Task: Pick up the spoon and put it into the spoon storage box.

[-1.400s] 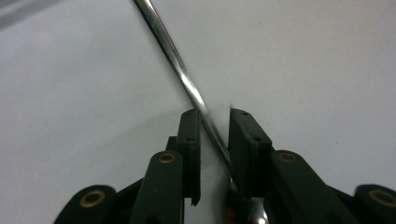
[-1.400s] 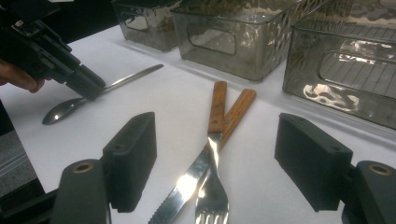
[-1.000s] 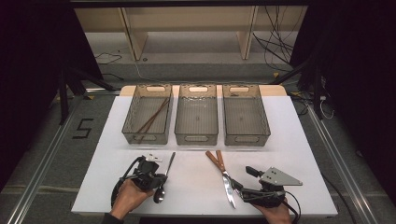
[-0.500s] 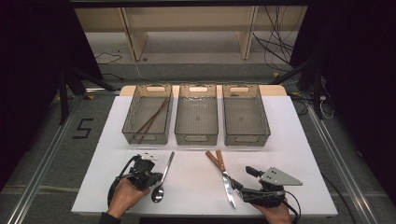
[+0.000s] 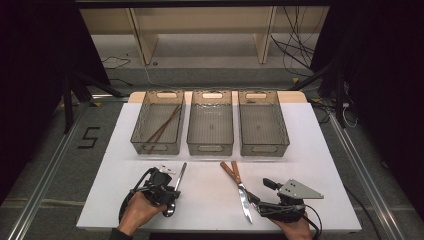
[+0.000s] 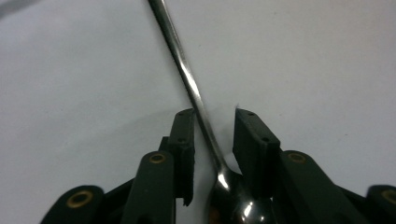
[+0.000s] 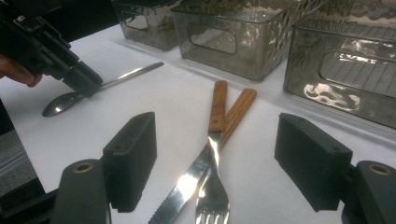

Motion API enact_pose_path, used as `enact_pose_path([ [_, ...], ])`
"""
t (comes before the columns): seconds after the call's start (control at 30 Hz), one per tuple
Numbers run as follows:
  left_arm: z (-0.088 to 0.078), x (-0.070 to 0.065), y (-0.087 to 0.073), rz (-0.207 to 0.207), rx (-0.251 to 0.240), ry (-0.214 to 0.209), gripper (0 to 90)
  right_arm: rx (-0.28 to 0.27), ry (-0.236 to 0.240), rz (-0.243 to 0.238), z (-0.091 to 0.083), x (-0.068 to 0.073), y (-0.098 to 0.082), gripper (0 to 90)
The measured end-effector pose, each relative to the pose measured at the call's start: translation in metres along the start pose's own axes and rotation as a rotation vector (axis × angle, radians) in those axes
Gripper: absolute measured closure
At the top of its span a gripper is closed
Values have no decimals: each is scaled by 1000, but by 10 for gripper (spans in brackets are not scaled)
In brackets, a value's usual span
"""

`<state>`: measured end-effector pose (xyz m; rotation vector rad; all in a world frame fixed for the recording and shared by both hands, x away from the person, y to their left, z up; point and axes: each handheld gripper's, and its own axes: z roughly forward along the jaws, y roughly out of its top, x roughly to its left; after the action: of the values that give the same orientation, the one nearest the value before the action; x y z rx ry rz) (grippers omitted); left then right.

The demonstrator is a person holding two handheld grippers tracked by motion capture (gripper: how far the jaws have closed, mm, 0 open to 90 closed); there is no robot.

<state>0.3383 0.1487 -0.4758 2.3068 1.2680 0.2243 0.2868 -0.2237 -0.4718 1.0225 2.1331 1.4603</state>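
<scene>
With the left gripper (image 6: 212,126) just loosened astride the spoon (image 6: 196,98), its handle should be re-centred before being clamped.

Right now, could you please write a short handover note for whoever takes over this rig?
Left gripper: jaws have just been opening, astride the spoon lying on the table; pads not pressing it.
Right gripper: open, hovering over the crossed knife and fork.
Bins: left bin holds chopsticks; middle bin and right bin look empty.
Done: chopsticks binned.
Left: probably sort spoon, knife and fork into bins.
</scene>
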Motion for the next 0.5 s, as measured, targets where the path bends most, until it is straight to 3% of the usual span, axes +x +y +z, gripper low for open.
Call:
enact_pose_path([
  [0.2,0,-5,1,42,14,47,752,2,0,-2,0,0,0,302],
  [0.4,0,-5,1,45,10,49,799,0,0,-1,0,0,0,303],
  [0.5,-2,-1,0,28,-3,33,811,1,0,-3,-1,0,0,303],
])
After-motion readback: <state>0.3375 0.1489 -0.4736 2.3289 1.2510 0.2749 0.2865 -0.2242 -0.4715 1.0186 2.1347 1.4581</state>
